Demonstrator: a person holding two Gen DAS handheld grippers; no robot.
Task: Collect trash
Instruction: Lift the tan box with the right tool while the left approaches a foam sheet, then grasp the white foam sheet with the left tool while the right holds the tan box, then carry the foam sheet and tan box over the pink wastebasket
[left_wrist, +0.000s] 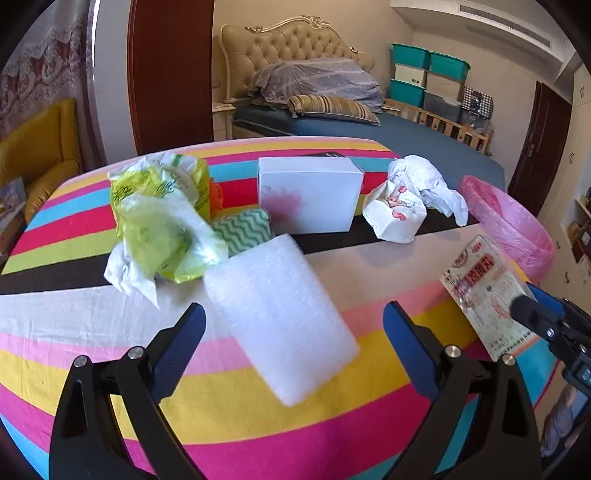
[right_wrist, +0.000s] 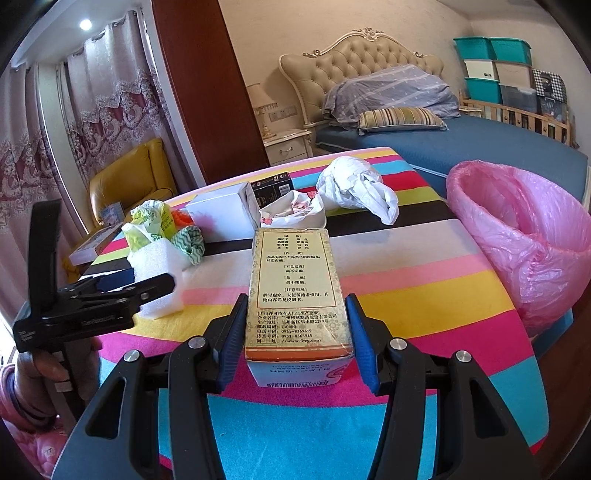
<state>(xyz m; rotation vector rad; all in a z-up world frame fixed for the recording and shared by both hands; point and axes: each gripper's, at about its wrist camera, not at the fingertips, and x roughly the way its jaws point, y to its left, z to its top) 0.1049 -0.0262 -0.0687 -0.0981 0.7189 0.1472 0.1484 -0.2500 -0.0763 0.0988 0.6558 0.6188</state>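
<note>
A bedroom lay behind the striped table (left_wrist: 92, 369), with a bed (right_wrist: 461, 147) and stacked tubs against the far wall. My right tongs (right_wrist: 295, 332) had their 2 blue pads on either side of a medicine box (right_wrist: 293, 291), close against its long faces near its near end; they looked clenched on it, though I could not be sure how firm the contact was. My left tongs (left_wrist: 295, 343) were released, jaws spread wide around a white foam block (left_wrist: 277, 314) that lay flat between them, touching neither pad. The pink-lined bin (right_wrist: 524, 236) stood off the table's right edge, near the box. I judged the main risk was the box: gripped only at 1 end, its long free length could swing or slip out on the way to the bin, and a hard squeeze could buckle the thin card. The foam was soft and light, so a late or off-centre close might nudge it away. Further back sat a green bag (left_wrist: 162, 218), a white box (left_wrist: 310, 195) and crumpled paper (left_wrist: 424, 184), all well apart from both tongs.
</note>
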